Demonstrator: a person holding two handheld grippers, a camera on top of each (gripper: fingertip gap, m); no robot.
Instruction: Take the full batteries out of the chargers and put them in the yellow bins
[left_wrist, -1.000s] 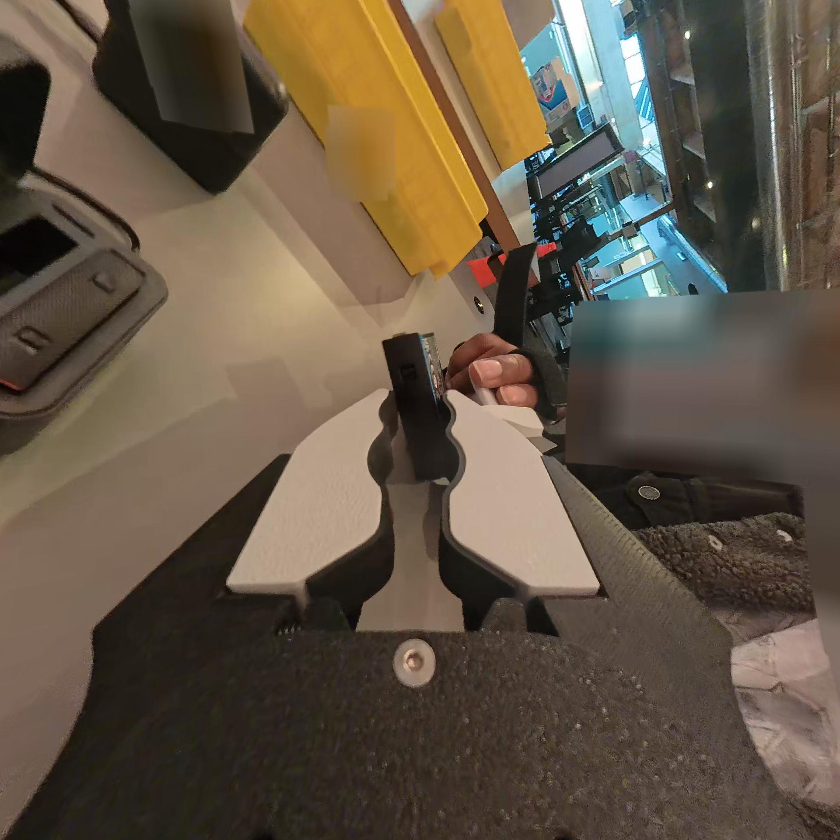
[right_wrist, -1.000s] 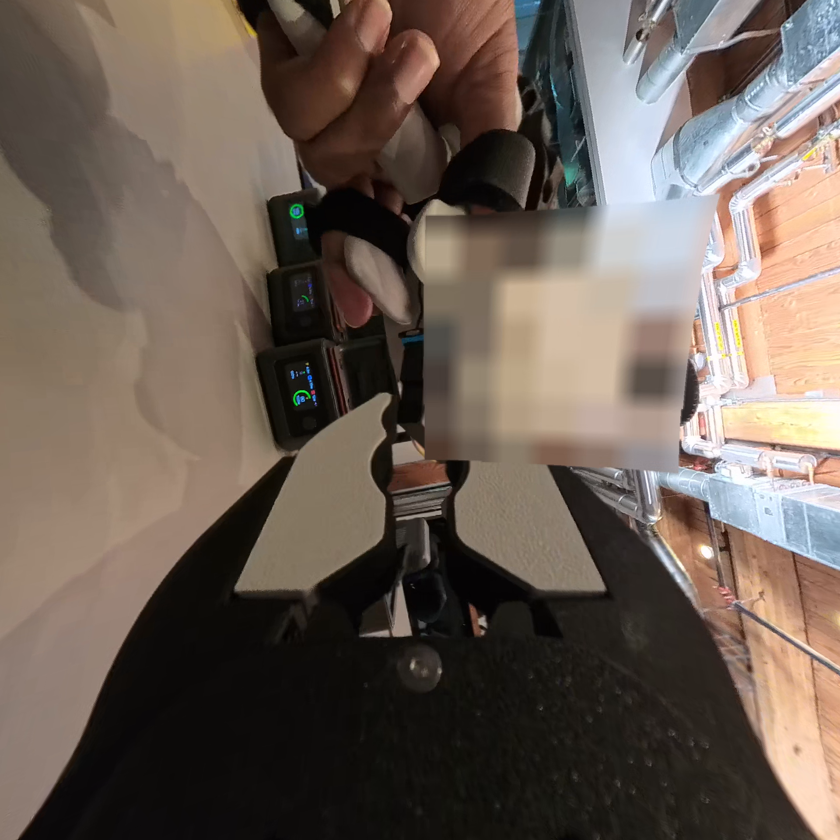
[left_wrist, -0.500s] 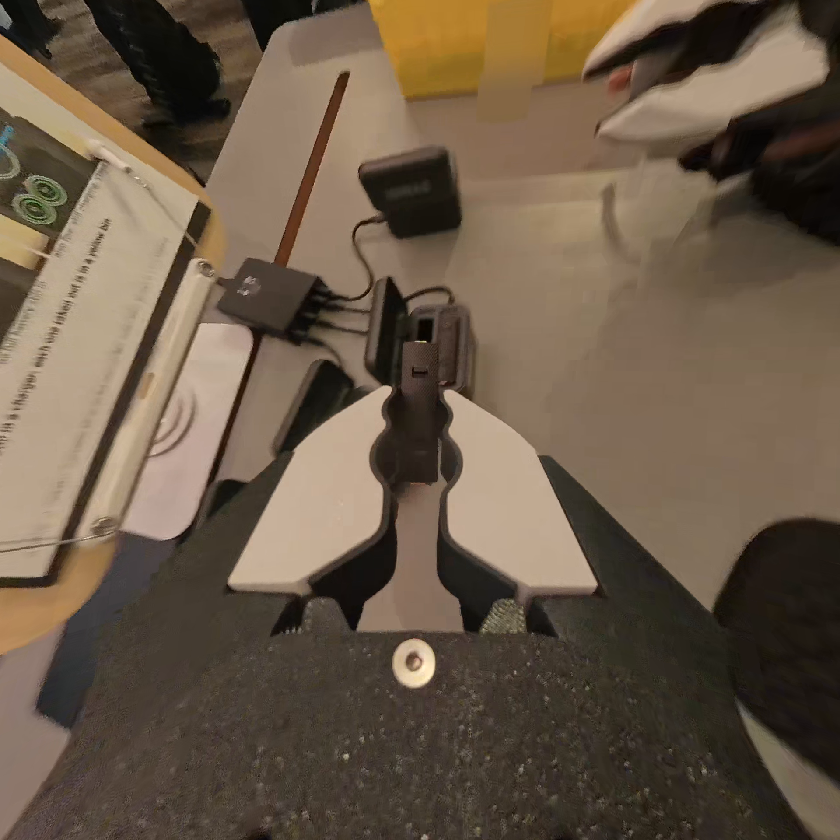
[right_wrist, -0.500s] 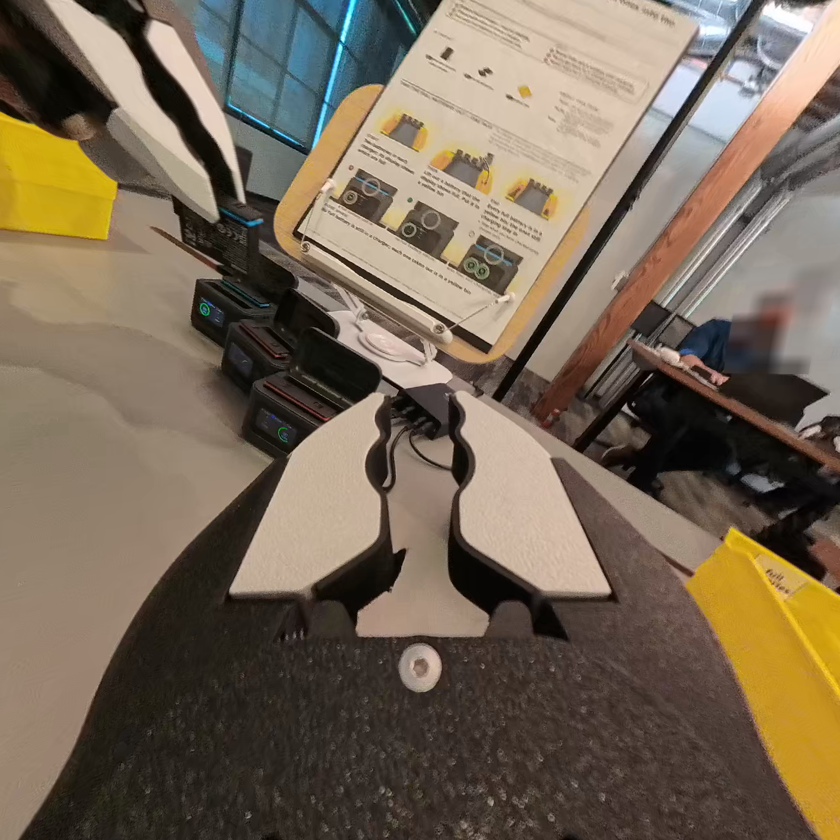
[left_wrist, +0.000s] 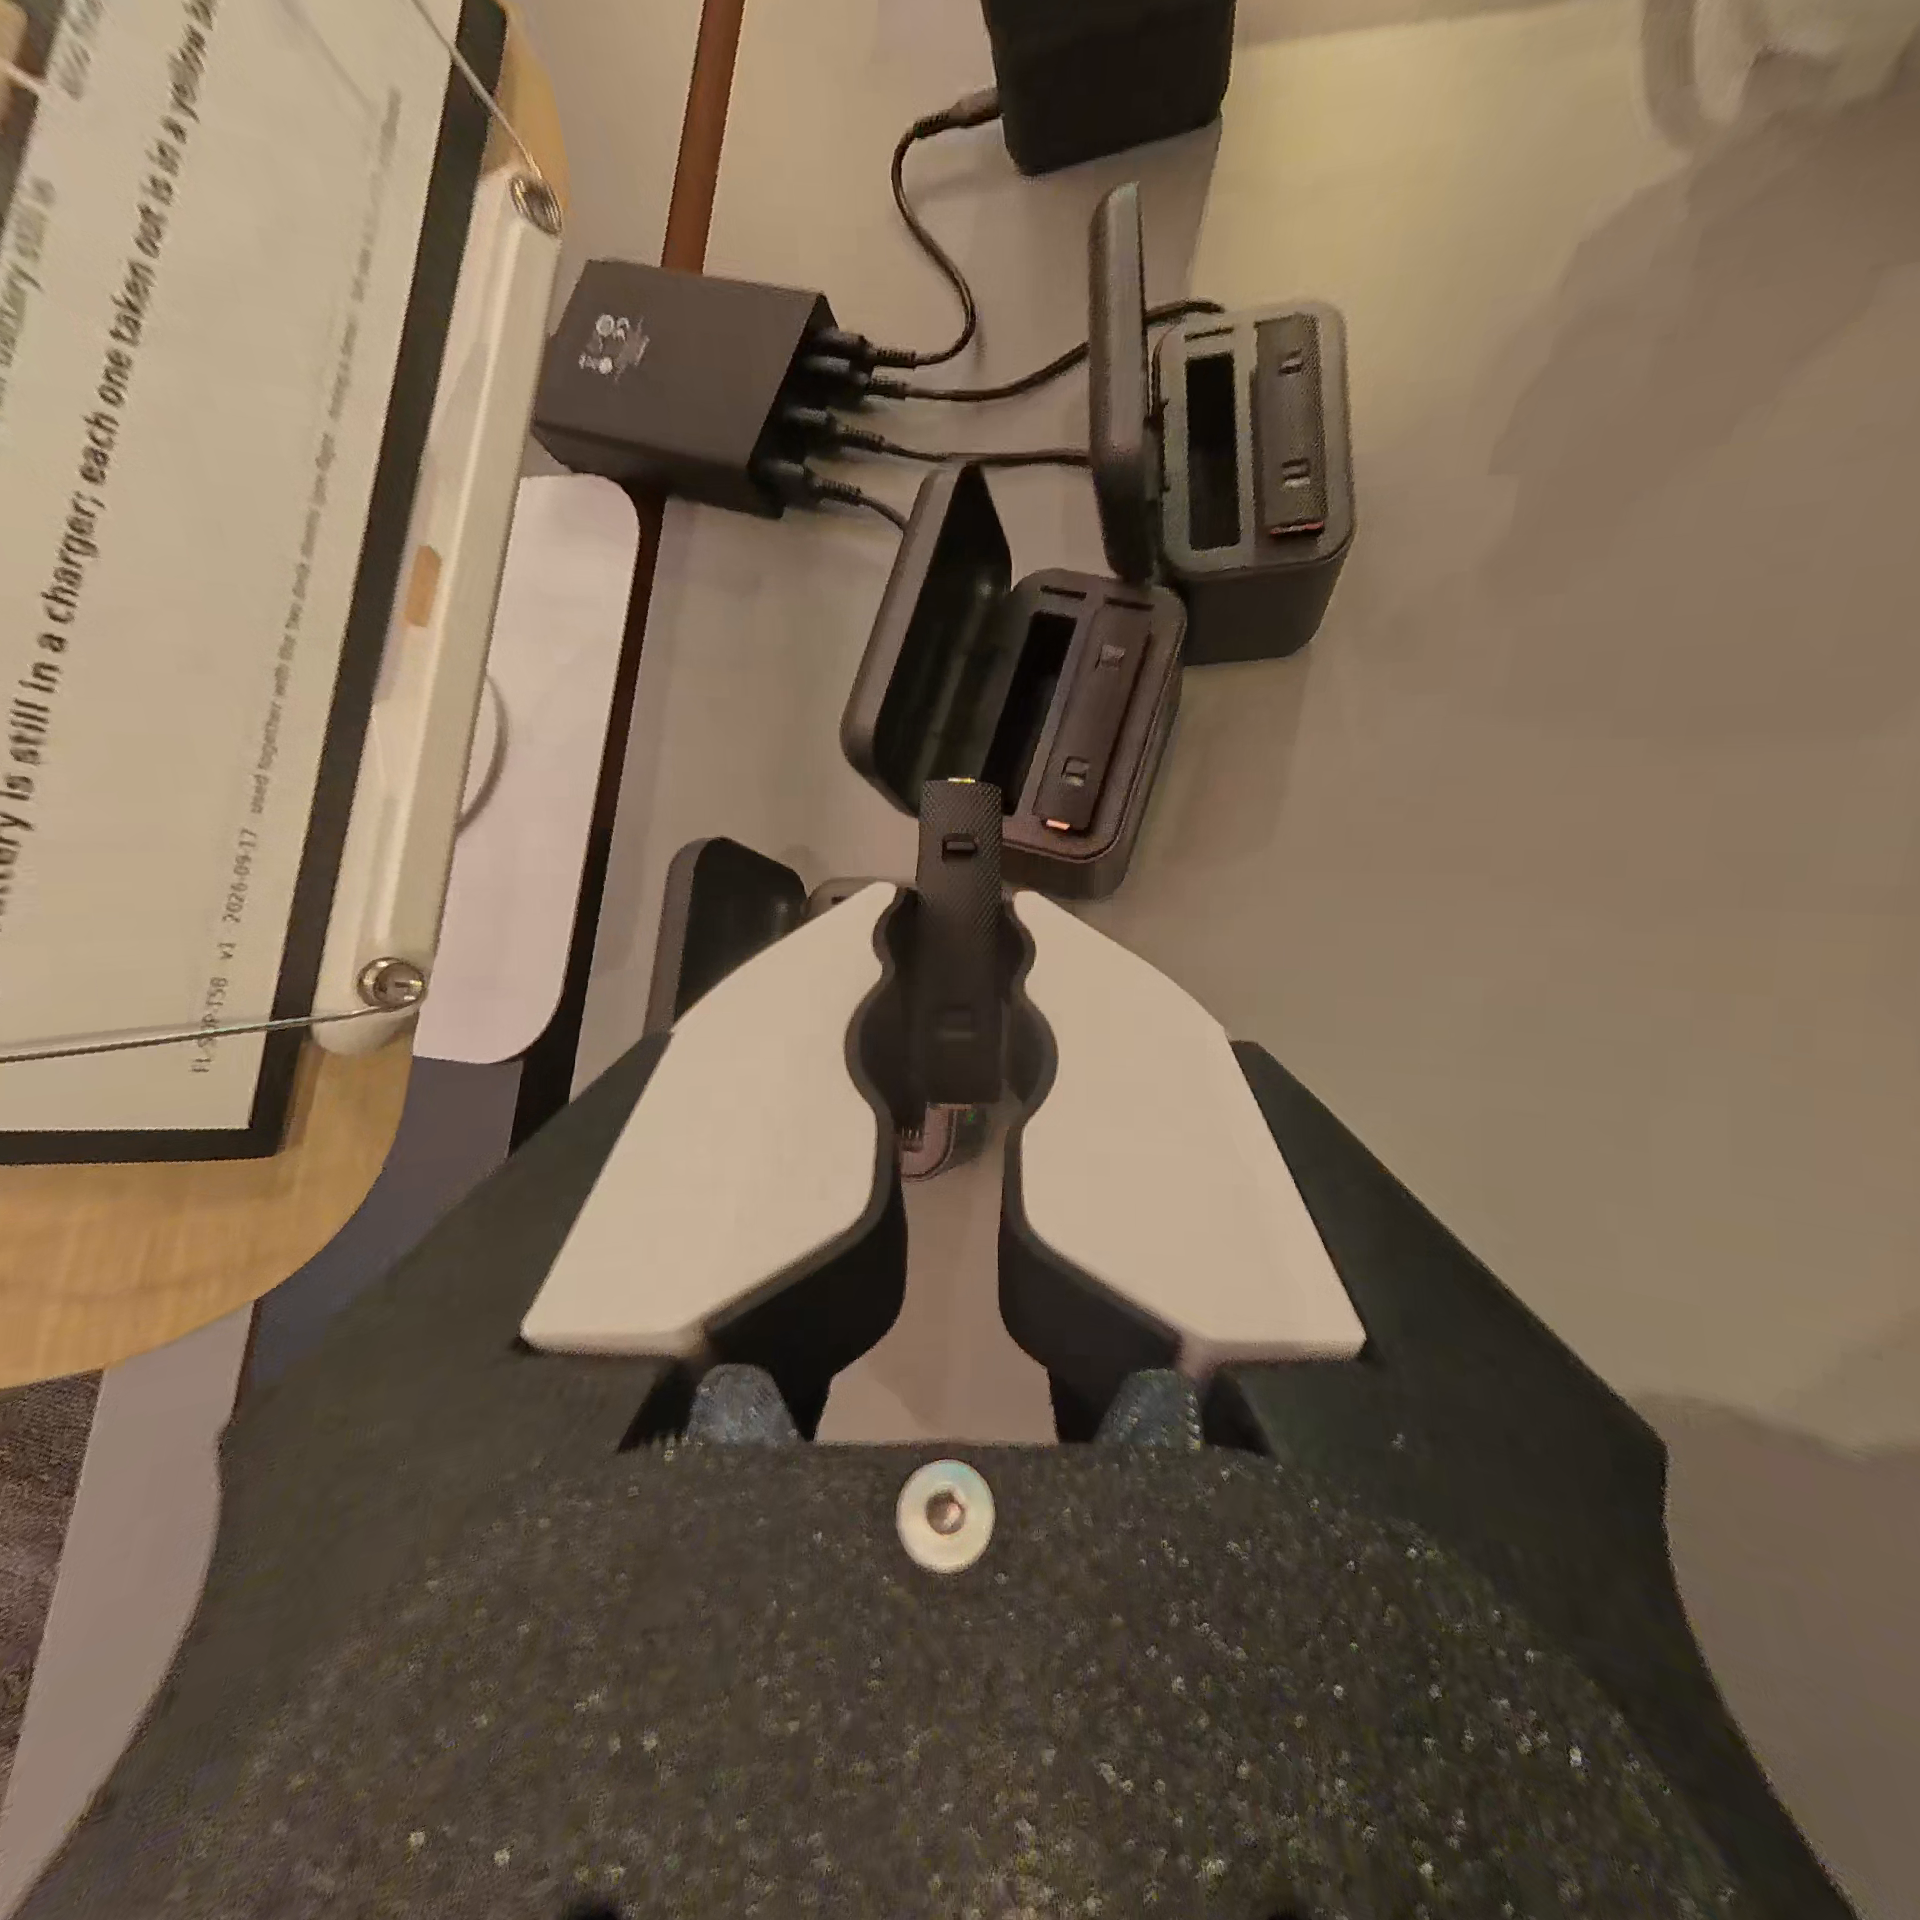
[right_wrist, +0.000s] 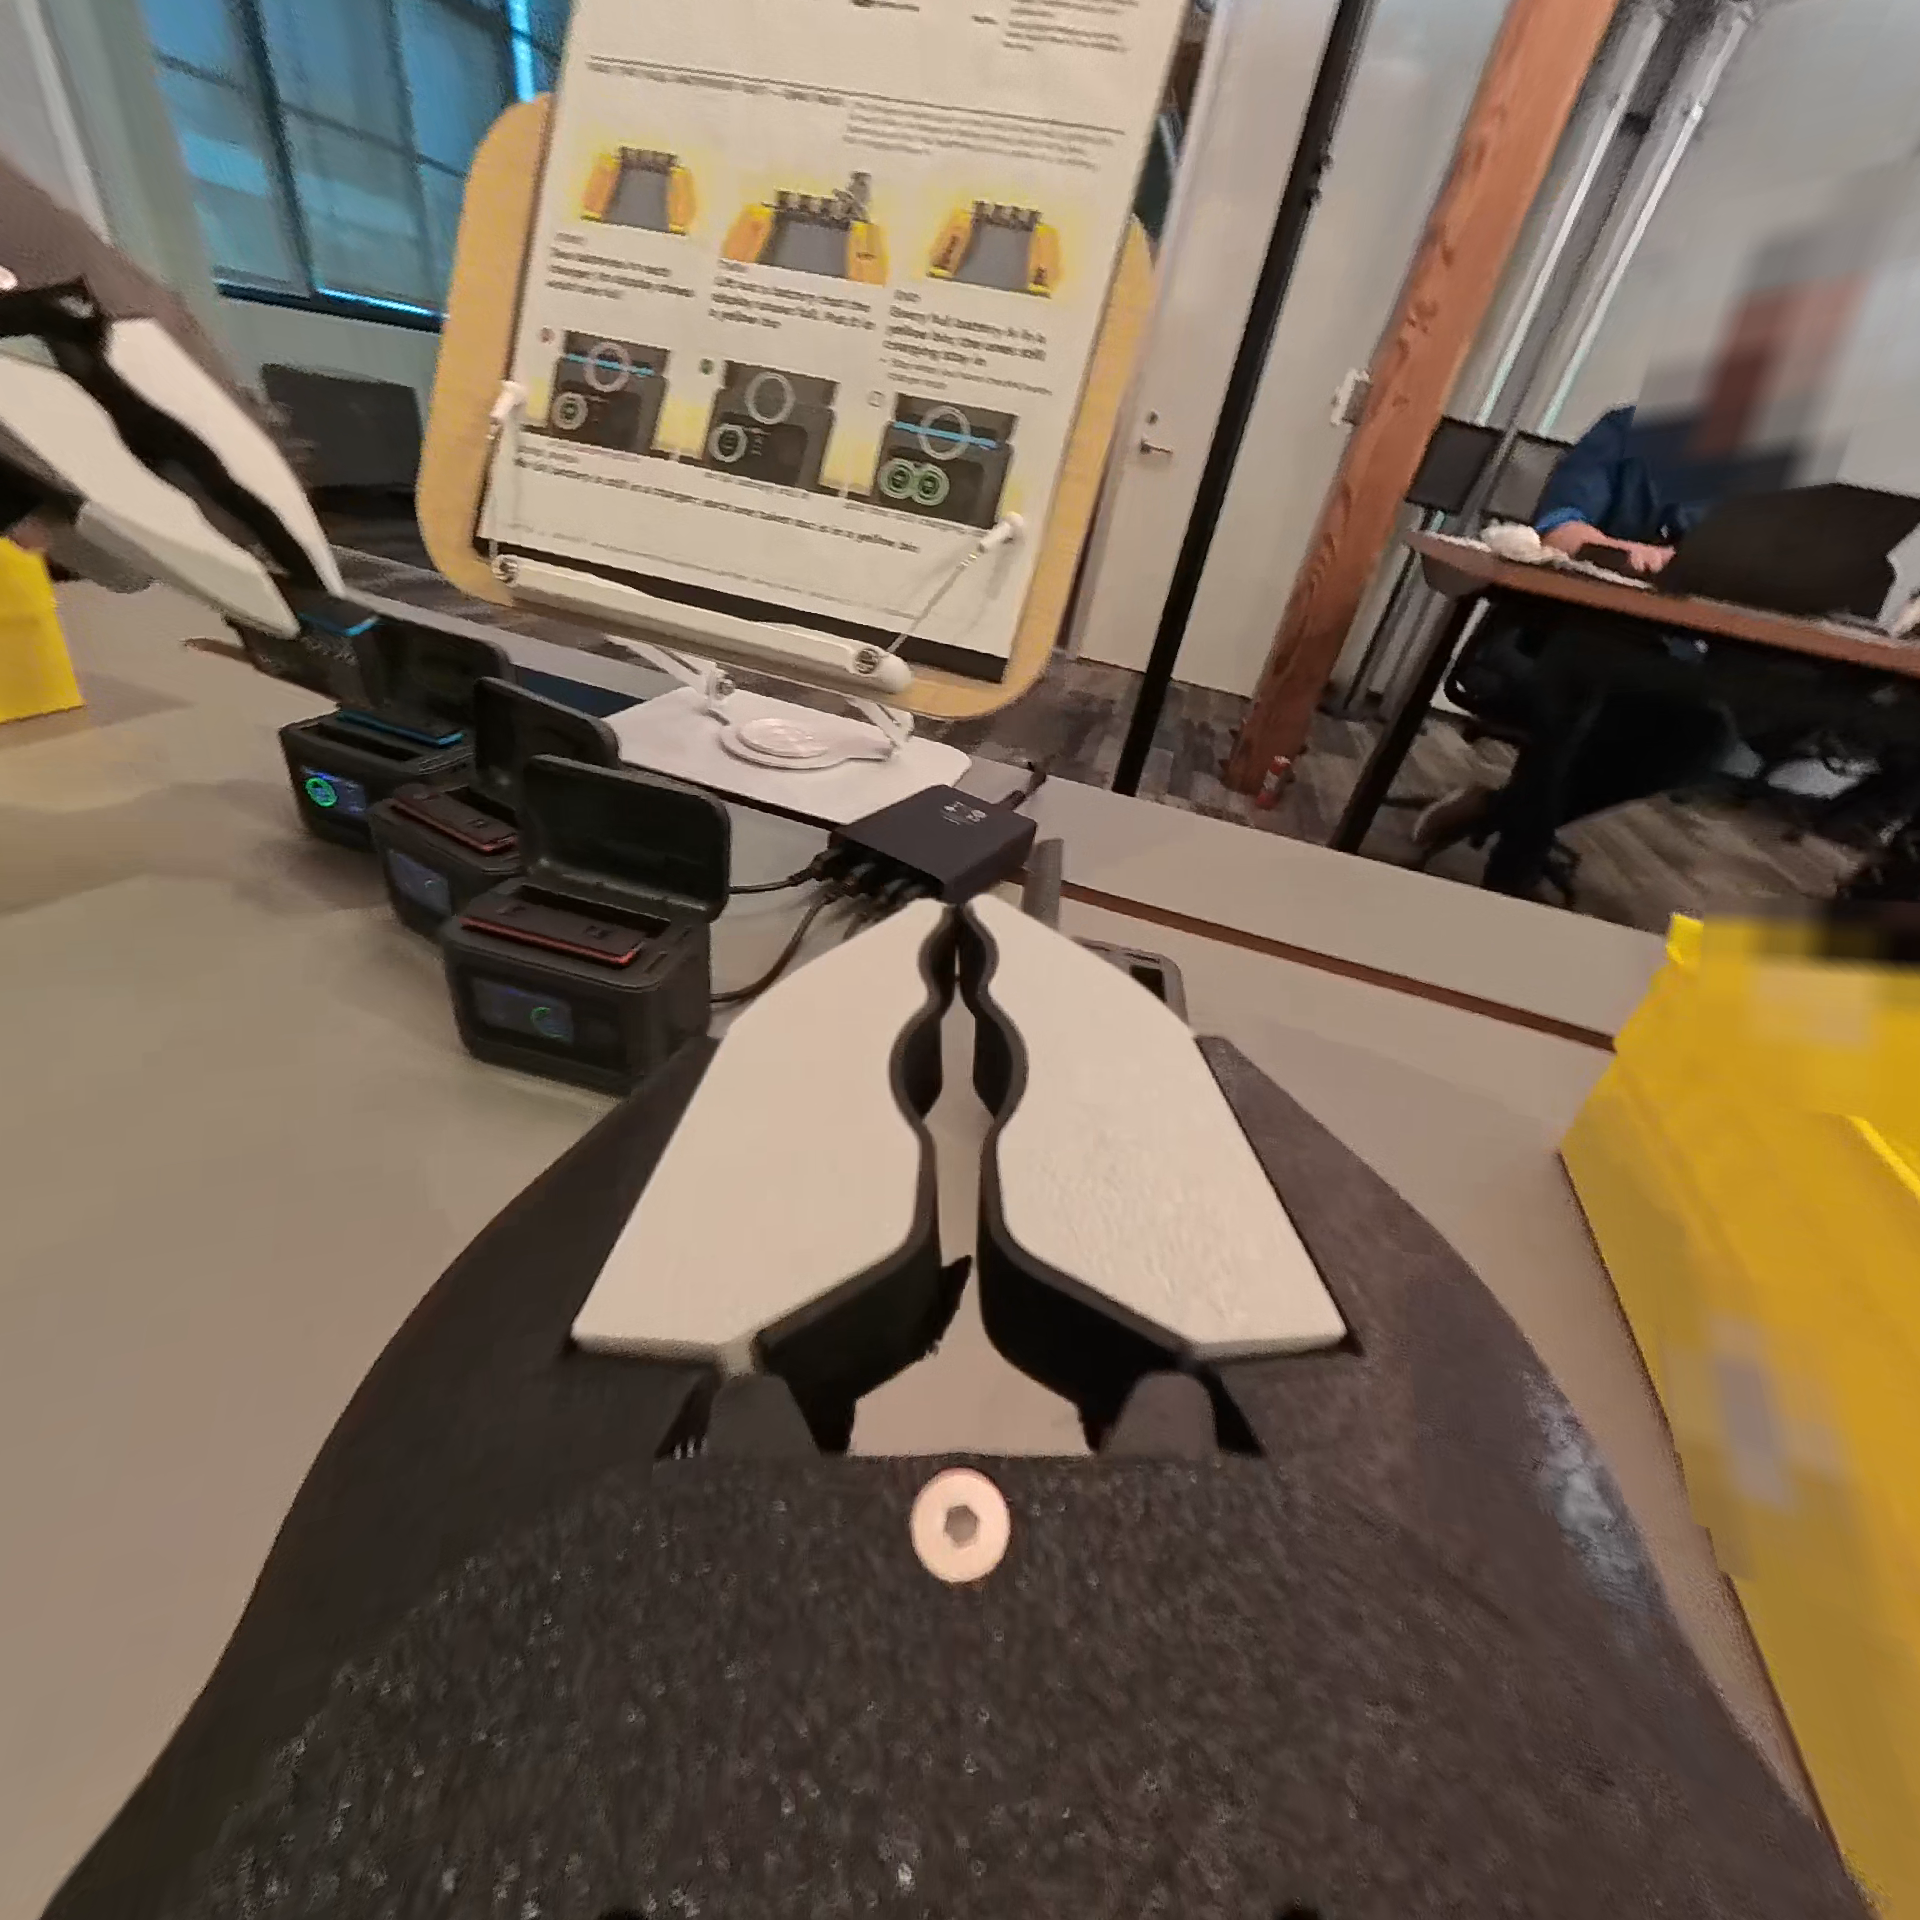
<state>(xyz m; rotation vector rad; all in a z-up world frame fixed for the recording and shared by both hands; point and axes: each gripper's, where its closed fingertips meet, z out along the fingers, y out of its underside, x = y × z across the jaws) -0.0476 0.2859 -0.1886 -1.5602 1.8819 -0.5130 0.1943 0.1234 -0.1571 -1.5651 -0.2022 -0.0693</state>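
My left gripper is shut on a black battery and holds it upright above a row of open black chargers. The nearest charger and the one beyond it each hold one battery beside an empty slot. A third charger lies partly hidden under my fingers. In the right wrist view my right gripper is shut with nothing between its pads, low over the table. The chargers stand to its left, and the left gripper hangs over the far one.
A black power hub with cables feeds the chargers. An instruction board on a stand is behind them. One yellow bin is close on the right, another at far left. A person sits at a desk beyond. The black power hub lies around 25 centimeters away from my left fingertips. My right wrist view looks at it from another angle.
My left gripper swung from facing the yellow bins to looking down on the chargers, still gripping the battery. My right gripper turned toward the table, and its pads came together on air.
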